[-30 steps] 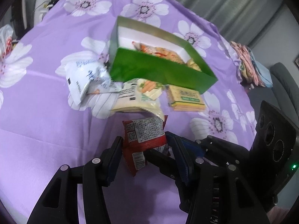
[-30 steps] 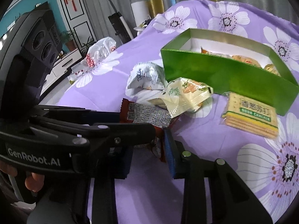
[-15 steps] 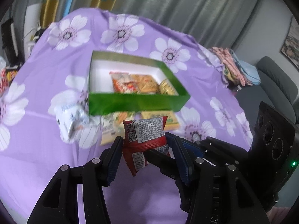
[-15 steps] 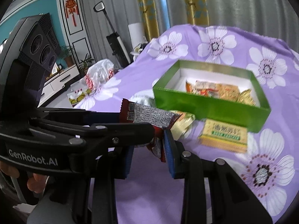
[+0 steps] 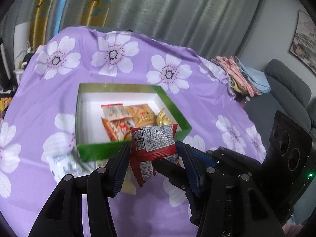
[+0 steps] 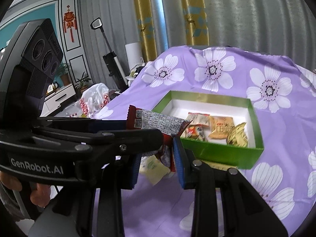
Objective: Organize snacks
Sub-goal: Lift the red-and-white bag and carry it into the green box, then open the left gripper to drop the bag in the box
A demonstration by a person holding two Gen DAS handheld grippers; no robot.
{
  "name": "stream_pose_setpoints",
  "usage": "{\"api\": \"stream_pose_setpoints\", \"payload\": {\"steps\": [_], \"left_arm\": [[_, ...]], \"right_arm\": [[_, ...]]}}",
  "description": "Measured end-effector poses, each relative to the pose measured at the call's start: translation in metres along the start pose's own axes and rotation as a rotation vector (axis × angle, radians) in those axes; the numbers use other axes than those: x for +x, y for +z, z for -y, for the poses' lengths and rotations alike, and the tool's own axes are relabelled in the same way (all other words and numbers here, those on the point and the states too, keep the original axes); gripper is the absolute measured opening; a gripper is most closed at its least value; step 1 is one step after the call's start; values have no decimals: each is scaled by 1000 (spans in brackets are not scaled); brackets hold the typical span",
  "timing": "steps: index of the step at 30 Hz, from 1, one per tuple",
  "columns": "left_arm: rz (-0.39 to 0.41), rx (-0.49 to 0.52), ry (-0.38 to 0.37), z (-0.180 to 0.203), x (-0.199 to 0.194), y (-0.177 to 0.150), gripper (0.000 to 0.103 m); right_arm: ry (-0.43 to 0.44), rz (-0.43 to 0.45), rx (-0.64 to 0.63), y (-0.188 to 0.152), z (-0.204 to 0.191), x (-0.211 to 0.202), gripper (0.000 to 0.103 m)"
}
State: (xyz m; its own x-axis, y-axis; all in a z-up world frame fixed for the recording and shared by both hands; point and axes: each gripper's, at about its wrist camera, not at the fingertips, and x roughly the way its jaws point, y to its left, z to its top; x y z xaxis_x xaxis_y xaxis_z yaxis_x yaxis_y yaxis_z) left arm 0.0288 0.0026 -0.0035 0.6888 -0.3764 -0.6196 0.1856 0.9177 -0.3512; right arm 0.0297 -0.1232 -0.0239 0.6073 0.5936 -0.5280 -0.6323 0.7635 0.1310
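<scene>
You hold the red snack packet [image 5: 153, 144] in the air between both tools. The left gripper [image 5: 153, 159] pinches it across its width, one pad on each side edge. The right gripper [image 6: 156, 162] comes in from the side, and its fingers [image 6: 178, 158] are pressed onto the packet's lower crimped end. Seen from the right wrist, the packet's long axis runs roughly level, pointing toward the green box [image 6: 217, 154].

The relation that matters for the next move: the box lies ahead of and below the fingers, on the purple flowered cloth [image 5: 197, 75] over the desk. The packet's far end hangs about over the near green wall. Both hands look equally near the box, since they share the one packet. I judge the move to be forward over that wall, then down.

The box is open-topped with a white inside. It holds an orange packet [image 5: 116, 127], a pale-labelled one [image 5: 113, 111] on top of it, a tan packet [image 5: 142, 114] and a gold-wrapped piece [image 5: 165, 119], all crowded toward the right half. The left half is bare white floor.

A white crinkled bag [image 5: 63, 165] and a pale yellow packet [image 6: 156, 167] lie outside on the cloth.
</scene>
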Motion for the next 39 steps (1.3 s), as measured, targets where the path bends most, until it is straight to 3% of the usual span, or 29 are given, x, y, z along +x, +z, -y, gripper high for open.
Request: {"api": "stream_pose_setpoints", "payload": {"steps": [10, 20, 31, 39], "left_arm": [[11, 5, -12, -13, 32, 41, 54], [-28, -24, -20, -33, 80, 68, 54], [-102, -86, -10, -54, 128, 71, 54], [-120, -85, 50, -58, 143, 65, 55]], "right_arm": [[-15, 36, 6, 30, 32, 31, 31], [-28, 11, 14, 46, 63, 73, 31], [-54, -72, 31, 44, 87, 116, 33], [-73, -124, 52, 37, 95, 132, 44]]}}
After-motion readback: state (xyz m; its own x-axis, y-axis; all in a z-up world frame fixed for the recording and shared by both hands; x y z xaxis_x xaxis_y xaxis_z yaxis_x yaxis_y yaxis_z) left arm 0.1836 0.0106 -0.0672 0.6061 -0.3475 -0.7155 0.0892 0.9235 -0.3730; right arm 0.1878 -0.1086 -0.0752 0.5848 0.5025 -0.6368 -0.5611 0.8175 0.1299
